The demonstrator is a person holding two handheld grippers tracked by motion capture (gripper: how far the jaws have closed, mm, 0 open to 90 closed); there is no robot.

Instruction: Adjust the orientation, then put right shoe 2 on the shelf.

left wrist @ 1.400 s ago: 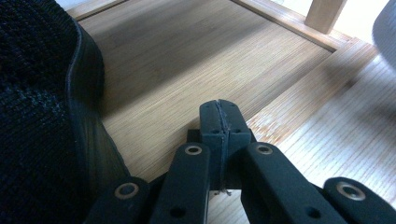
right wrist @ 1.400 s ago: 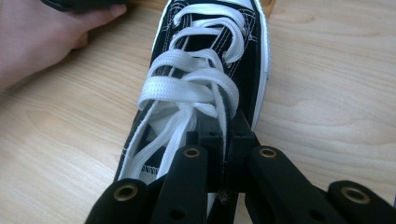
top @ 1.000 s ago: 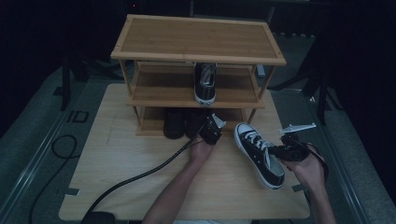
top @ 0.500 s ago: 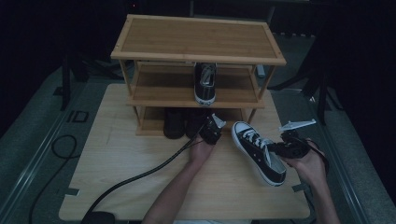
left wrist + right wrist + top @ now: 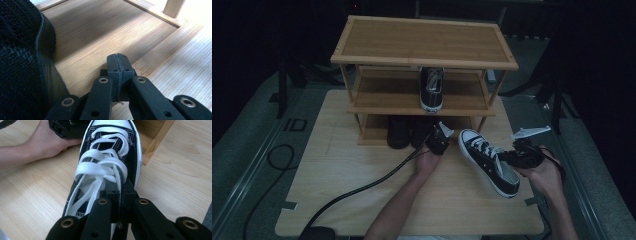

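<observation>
— What's different from a second ago?

— The black-and-white sneaker (image 5: pixel 488 161) in the right gripper (image 5: pixel 508 158) has shifted a little. Its toe cap sits slightly closer to the shoe rack (image 5: pixel 424 52), just off the rack's front right leg, and the whole shoe has slid a touch towards the rack's middle.

— Did its angle change?

— Slightly. Its heel end has swung nearer the counter's (image 5: pixel 362 200) front edge, so the shoe lies a bit more lengthwise towards the rack.

— And the hand?

— The right hand (image 5: pixel 544 172) has followed it, drifting a little away from the rack with the gripper's fingers (image 5: pixel 117 195) clamped on the sneaker's side by the laces.
</observation>
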